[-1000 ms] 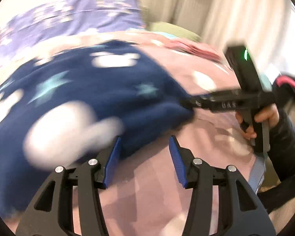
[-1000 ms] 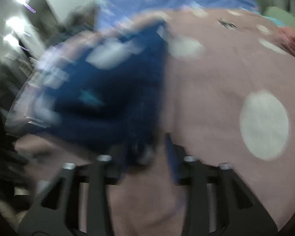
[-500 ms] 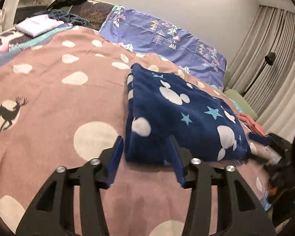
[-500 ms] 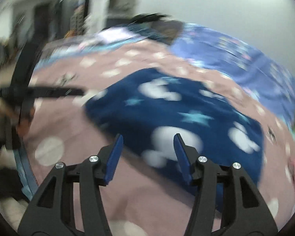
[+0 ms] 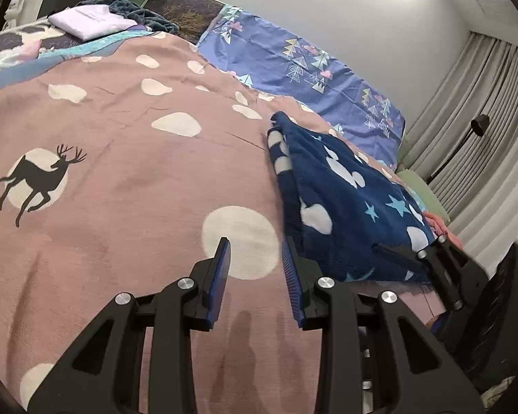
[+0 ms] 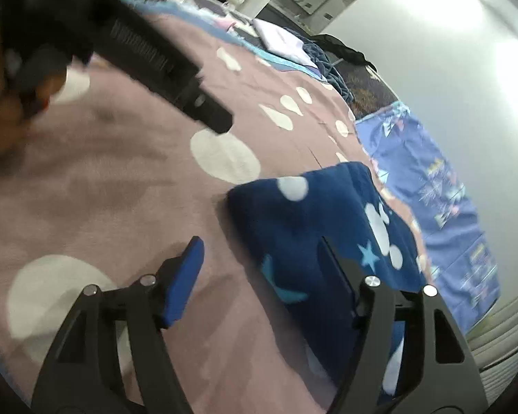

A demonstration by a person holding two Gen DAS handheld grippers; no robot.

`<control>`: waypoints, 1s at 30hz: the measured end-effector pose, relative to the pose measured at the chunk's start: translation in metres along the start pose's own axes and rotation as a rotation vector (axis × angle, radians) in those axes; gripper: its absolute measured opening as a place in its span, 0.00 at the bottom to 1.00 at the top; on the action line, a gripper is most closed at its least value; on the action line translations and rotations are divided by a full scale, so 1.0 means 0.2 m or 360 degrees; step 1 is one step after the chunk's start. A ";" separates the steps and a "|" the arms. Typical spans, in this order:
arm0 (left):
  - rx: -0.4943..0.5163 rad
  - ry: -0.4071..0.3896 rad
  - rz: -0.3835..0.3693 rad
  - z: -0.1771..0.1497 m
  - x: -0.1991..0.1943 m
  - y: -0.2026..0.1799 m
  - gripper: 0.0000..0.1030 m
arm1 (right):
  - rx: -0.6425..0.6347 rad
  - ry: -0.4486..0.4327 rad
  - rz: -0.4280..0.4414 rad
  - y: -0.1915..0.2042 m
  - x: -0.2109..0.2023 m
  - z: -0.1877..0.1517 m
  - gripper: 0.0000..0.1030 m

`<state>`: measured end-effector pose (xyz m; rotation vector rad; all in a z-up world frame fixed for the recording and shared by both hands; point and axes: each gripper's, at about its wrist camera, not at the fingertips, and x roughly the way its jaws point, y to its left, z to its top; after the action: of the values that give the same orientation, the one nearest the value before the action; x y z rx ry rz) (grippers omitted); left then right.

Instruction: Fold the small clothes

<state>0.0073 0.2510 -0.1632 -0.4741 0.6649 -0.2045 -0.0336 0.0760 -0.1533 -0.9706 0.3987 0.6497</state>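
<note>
Navy cloth (image 5: 345,207) just beside left claw (image 5: 255,258)

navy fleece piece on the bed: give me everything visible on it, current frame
The navy fleece garment looks soft and fuzzy, printed with white mouse-head shapes, white dots and light-blue stars. It lies folded in layers, roughly rectangular and flat, on the pink spotted bedspread, short of the purple patterned pillow. Stacked edges show along its left side in the left wrist view. Neither gripper holds it: the left gripper hangs just beside its near corner, and the right gripper, jaws wide, straddles its near edge without pinching.
</note>
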 end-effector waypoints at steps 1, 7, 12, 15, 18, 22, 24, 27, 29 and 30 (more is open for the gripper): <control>-0.0015 0.0002 -0.0013 0.00 0.00 0.02 0.32 | -0.0014 0.0012 -0.0030 0.02 0.03 0.00 0.67; -0.0167 0.0054 -0.0091 -0.03 0.06 0.11 0.32 | 0.0134 0.0077 -0.0162 -0.04 0.19 0.08 0.65; -0.0233 0.0045 -0.0164 0.00 0.05 0.14 0.35 | 0.0192 0.0042 -0.0101 -0.08 0.26 0.14 0.17; -0.0191 0.0067 -0.0306 0.12 0.06 0.09 0.54 | 0.0397 -0.0029 0.0033 -0.18 0.18 0.16 0.15; -0.0140 0.0135 -0.0497 0.29 0.18 0.03 0.65 | 0.0463 -0.0028 0.0118 -0.24 0.19 0.14 0.15; -0.0181 0.0336 -0.0563 0.47 0.58 0.00 0.69 | 0.0517 -0.0023 0.0121 -0.24 0.20 0.15 0.15; -0.0243 0.0444 -0.0555 0.50 0.77 0.01 0.69 | 0.0561 -0.0019 0.0139 -0.25 0.20 0.16 0.15; -0.0257 0.0390 -0.0562 0.59 0.94 -0.03 0.69 | 0.0598 -0.0019 0.0151 -0.27 0.18 0.16 0.15; -0.0360 0.0382 -0.0633 0.66 0.99 -0.05 0.26 | 0.0605 -0.0017 0.0157 -0.27 0.17 0.17 0.15; -0.0390 0.0363 -0.0637 0.69 1.00 -0.05 0.18 | 0.0615 -0.0017 0.0168 -0.27 0.16 0.18 0.14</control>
<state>0.2488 0.2250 -0.1722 -0.8279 0.8186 -0.5652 0.0273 0.0959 -0.1203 -0.5811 0.5461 0.6437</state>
